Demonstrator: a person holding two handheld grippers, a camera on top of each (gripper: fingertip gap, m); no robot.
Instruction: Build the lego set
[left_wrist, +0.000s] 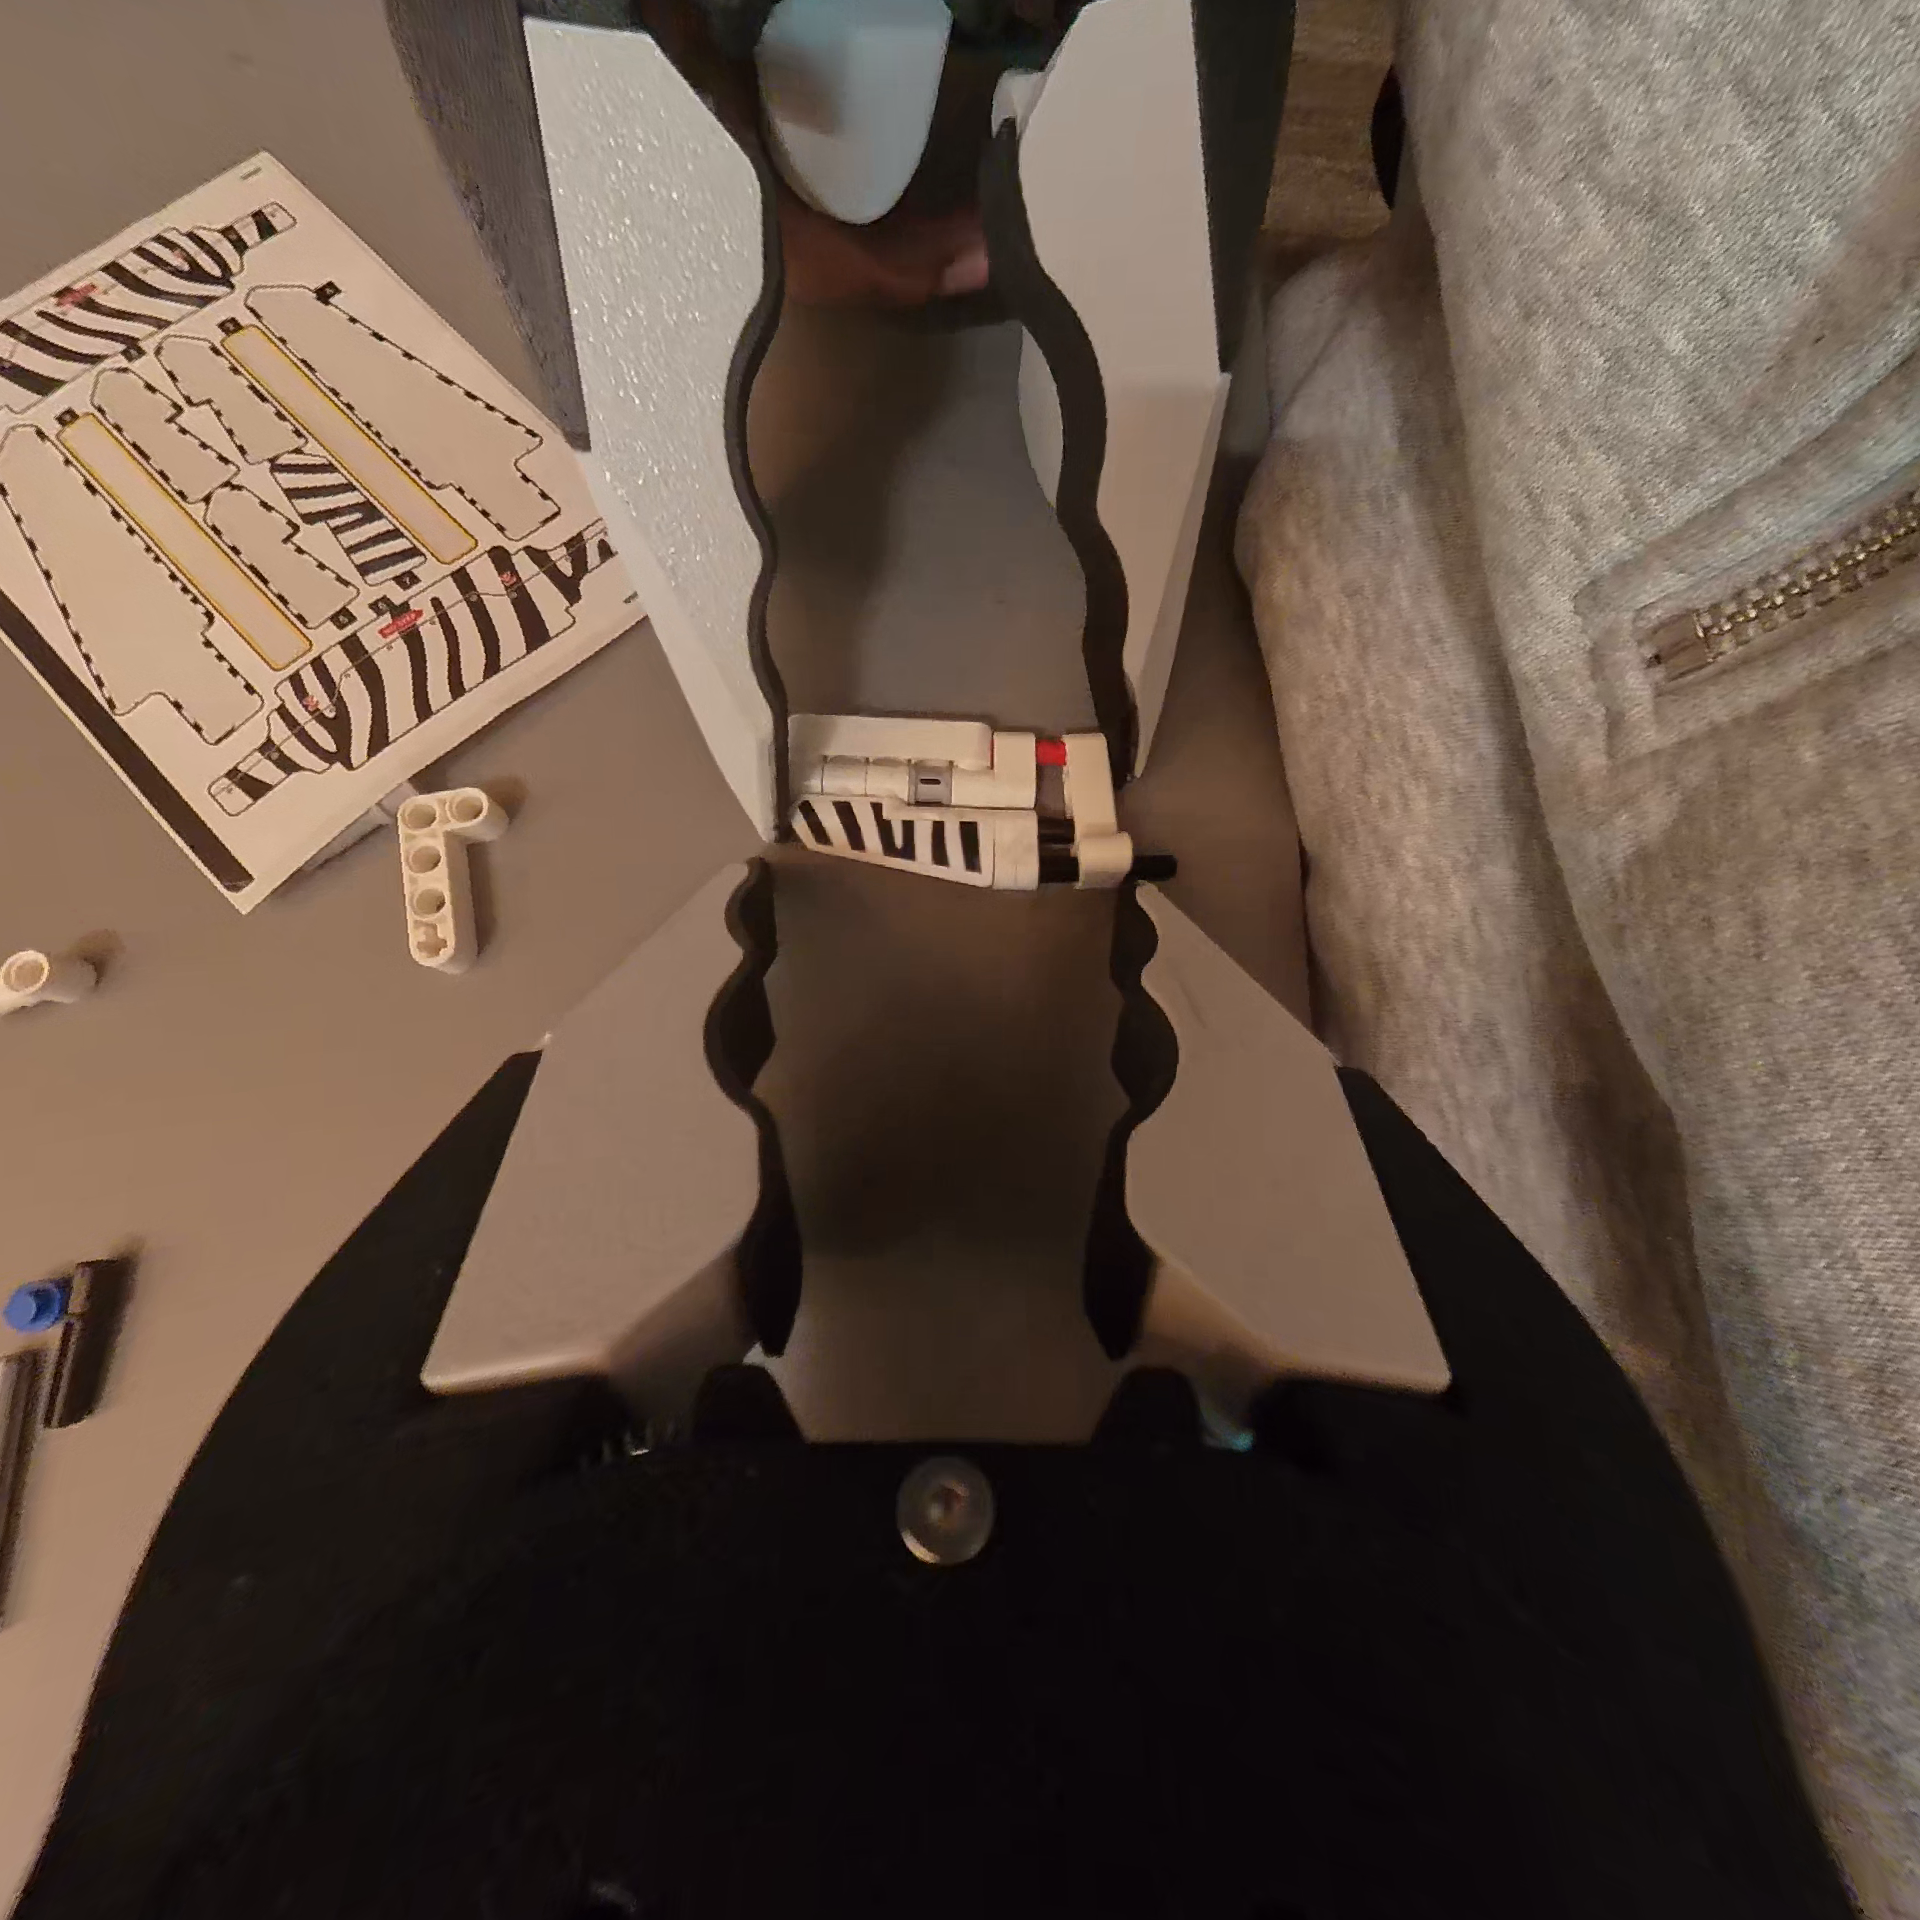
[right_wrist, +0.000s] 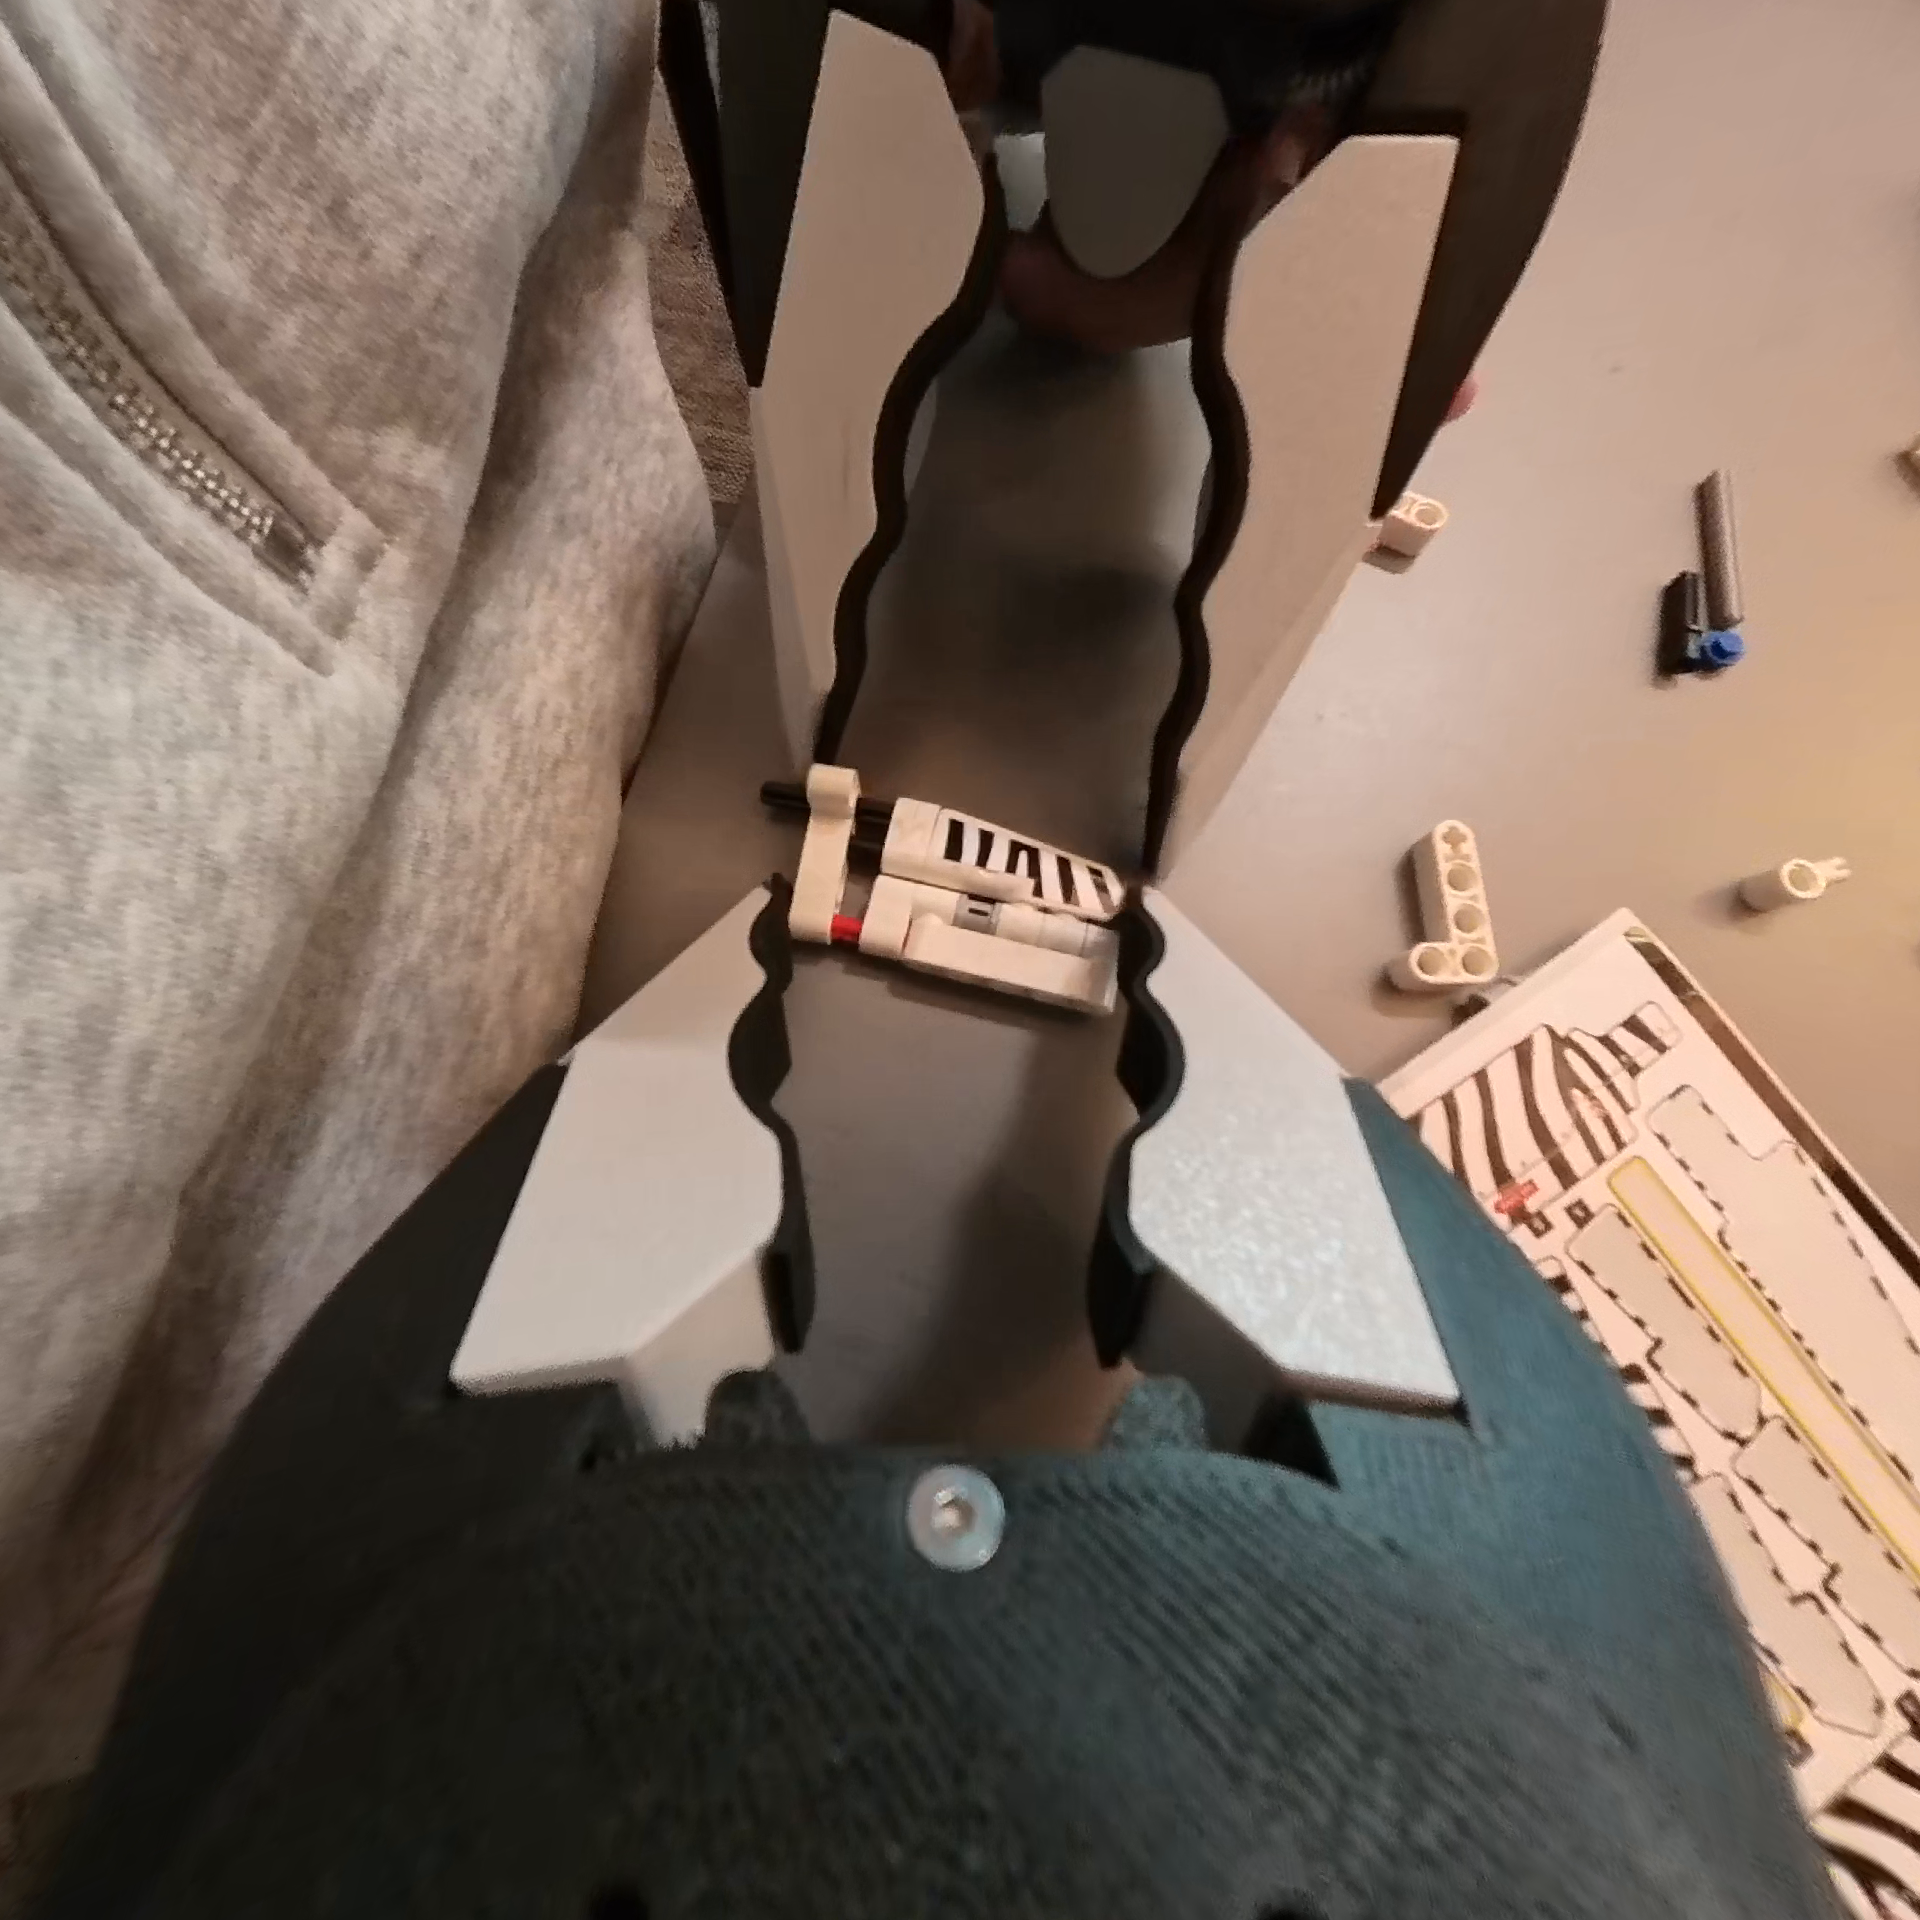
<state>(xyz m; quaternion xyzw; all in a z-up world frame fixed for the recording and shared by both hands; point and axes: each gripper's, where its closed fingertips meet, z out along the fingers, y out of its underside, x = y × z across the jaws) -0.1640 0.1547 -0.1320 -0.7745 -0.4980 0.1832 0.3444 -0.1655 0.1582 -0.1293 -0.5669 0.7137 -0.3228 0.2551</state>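
The left gripper (left_wrist: 951, 888) and the right gripper (right_wrist: 951, 899) meet tip to tip, facing each other, and both pinch the same small lego assembly (left_wrist: 961, 805) between their fingertips. The assembly is white with a black-striped panel, a red pin end and a black axle poking out on the side toward the person's grey zipped hoodie (left_wrist: 1621, 727). Each gripper's fingers are drawn in only as far as the assembly's width, so a wide gap runs back between the wavy black pads (left_wrist: 743, 1049).

On the hoodie side the cloth comes close against the finger flanks, leaving little room there. On the other side the grey table (left_wrist: 260, 1091) lies open. Nearest on it is a white L-shaped beam (left_wrist: 442, 878), just off the corner of a zebra-patterned sticker sheet (left_wrist: 260, 520). A small white connector (left_wrist: 42, 977) lies farther out, and a black piece with a blue pin (left_wrist: 62, 1320) sits near the left gripper's body, beside a dark axle (right_wrist: 1720, 545).
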